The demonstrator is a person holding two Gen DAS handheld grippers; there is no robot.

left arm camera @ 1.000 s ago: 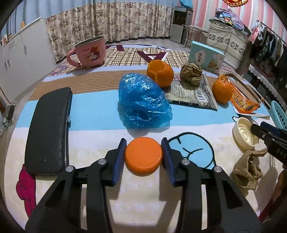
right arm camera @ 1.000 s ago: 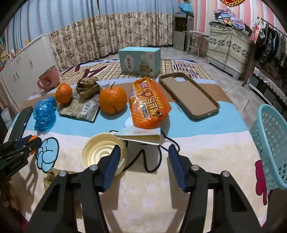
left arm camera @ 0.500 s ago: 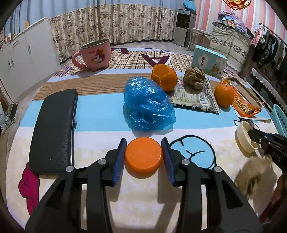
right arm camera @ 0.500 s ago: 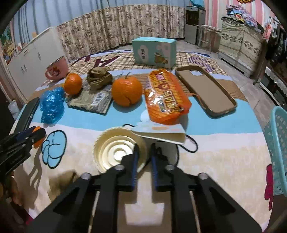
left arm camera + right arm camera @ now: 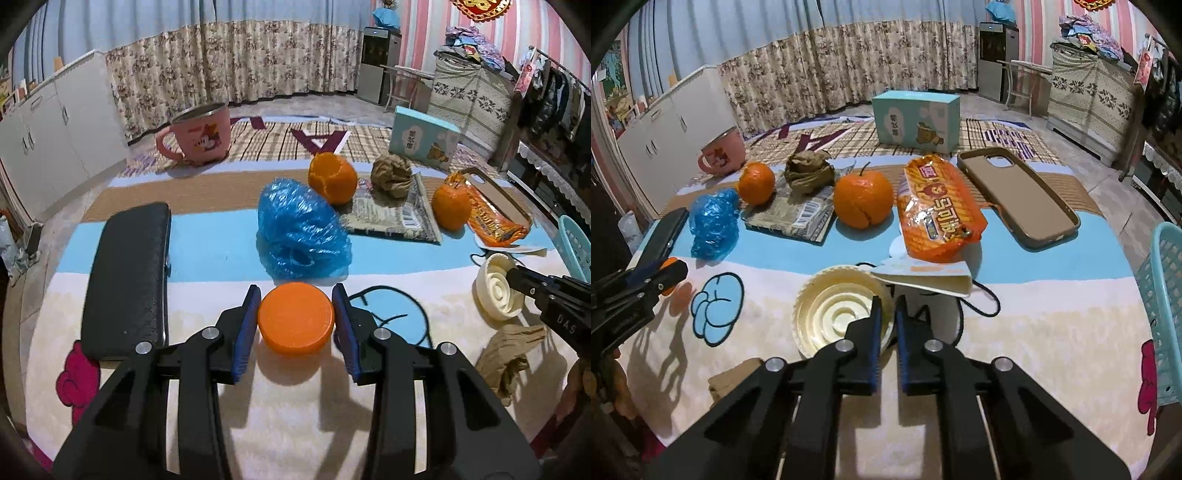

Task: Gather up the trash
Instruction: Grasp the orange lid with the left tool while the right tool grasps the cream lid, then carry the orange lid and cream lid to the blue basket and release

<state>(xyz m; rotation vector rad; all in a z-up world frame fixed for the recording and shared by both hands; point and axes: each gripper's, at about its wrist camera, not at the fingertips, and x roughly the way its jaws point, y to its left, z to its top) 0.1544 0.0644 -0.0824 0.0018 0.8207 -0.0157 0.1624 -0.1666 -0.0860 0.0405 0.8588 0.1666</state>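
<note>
An orange lid (image 5: 295, 318) is pinched between the left gripper (image 5: 295, 325) pads, lifted just above the tablecloth (image 5: 229, 258), while the cream lid's (image 5: 836, 314) rim is clamped by the nearly closed right gripper (image 5: 885, 326), beside the face mask (image 5: 923, 278)

oranges: 2 (image 5: 756, 183) (image 5: 863, 200) | jar lids: 2, one orange lid (image 5: 296, 318), one cream lid (image 5: 839, 312) | crumpled brown paper: 2 (image 5: 809, 172) (image 5: 511, 356) | blue plastic bag: 1 (image 5: 714, 223) | snack packet: 1 (image 5: 938, 214) | flat wrapper: 1 (image 5: 798, 218) | pink mug: 1 (image 5: 201, 134) | box: 1 (image 5: 916, 121) | phone case: 1 (image 5: 1019, 197) | black case: 1 (image 5: 127, 277) | basket: 1 (image 5: 1165, 295)
</note>
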